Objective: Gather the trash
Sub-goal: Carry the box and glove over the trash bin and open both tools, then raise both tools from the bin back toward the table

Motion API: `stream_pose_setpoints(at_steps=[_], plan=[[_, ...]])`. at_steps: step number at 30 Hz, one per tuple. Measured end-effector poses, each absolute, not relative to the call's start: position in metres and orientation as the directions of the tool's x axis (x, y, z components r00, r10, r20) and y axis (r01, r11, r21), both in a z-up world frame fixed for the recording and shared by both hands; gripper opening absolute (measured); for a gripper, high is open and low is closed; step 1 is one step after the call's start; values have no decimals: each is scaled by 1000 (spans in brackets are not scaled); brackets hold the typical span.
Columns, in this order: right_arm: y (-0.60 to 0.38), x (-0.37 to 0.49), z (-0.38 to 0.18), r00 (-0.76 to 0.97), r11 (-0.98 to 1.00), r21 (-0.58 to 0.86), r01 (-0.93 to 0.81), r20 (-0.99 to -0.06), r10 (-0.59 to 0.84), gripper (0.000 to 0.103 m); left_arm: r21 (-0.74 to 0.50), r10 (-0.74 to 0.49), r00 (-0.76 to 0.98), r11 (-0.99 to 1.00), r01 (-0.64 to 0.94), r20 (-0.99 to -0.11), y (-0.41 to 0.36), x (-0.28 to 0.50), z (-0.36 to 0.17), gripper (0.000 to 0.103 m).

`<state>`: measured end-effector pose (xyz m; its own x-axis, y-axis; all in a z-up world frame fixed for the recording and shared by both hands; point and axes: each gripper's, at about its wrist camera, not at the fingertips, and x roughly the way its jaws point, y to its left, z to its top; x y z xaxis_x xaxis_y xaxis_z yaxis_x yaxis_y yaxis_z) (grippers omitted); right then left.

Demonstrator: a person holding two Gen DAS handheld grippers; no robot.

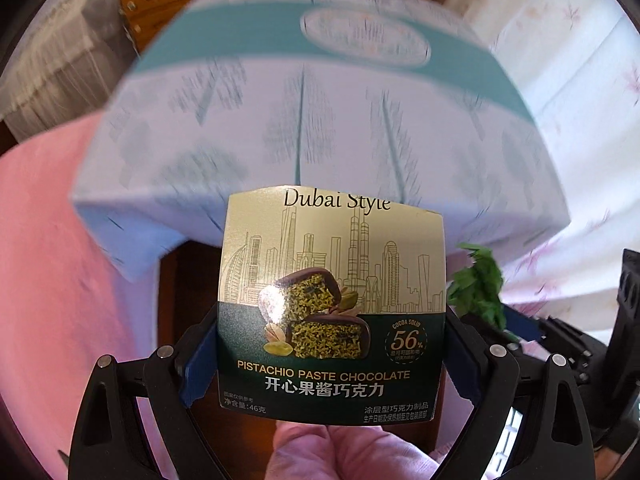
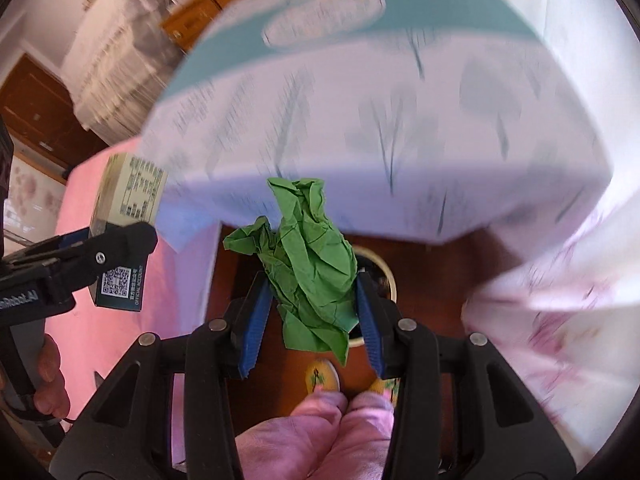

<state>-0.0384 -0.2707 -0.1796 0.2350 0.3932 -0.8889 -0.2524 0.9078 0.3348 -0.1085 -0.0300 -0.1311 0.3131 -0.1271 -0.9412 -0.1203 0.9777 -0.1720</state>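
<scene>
We see the left hand-held gripper [image 1: 330, 354] pinching a small chocolate box [image 1: 331, 312] flat between its blue pads, so the printed face looks straight at the left wrist camera: a pale gold upper half with a line-drawn skyline under "Dubai Style", a dark green lower half with cut chocolate pieces, pistachios, a "56%" cocoa badge and "PISTACHIO PASTE CHOCOLATE". From the right wrist view, the same box's side shows a cream panel of small print and a dark end with a QR code. The right hand-held gripper [image 2: 310, 312] is clamped on a crumpled wad of green paper [image 2: 310, 272], creased all over, its twisted top sticking up past the pads and a tail hanging below them. Both pieces of trash are held in the air over a brown wooden floor [image 2: 432, 280], just beside each other, with a large, blurred pale blue and teal box [image 2: 380, 120] beyond them and pink bedding [image 1: 44, 240] to the left. Below the green paper we can make out the rim of a round container [image 2: 394, 284], mostly hidden.
</scene>
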Motion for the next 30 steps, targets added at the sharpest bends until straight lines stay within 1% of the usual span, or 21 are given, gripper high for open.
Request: stream_pose_setpoints(at_steps=[4,9,14,18,20,21,22,26,30], plan=[[-265,-54,-246,191,928,319,-194,-915,355,39,-189,-162,268,979,-79,-950,-34,-105,-201,94],[-266,-62,-328,150,946,302,-121,-936,318,39,-186,-170,207,981,-55,-963,-37,-101,-290,95],[-276,-65,-397,120,945,322,-50,-938,326,40,-177,-166,158,983,-55,-973,-32,-96,-355,97],[-282,-69,-434,100,935,355,-10,-930,354,43,-157,-149,151,987,-42,-977,-32,-98,-389,99],[-281,-66,-449,83,930,367,-6,-927,366,52,-147,-140,141,988,-44,-980,-34,-102,-401,100],[-280,-64,-456,76,928,373,-2,-925,372,62,-145,-137,135,988,-48,-981,-31,-101,-407,101],[-280,-66,-462,70,924,383,1,-922,382,67,-143,-136,129,988,-53,-982,-30,-101,-412,101],[-267,-59,-468,61,918,397,7,-916,396,67,-152,-142,138,986,-65,-980,-27,-104,-419,101],[-258,-57,-464,64,922,388,-8,-920,388,67,-165,-154,151,984,-65,-977,-25,-112,-409,102]])
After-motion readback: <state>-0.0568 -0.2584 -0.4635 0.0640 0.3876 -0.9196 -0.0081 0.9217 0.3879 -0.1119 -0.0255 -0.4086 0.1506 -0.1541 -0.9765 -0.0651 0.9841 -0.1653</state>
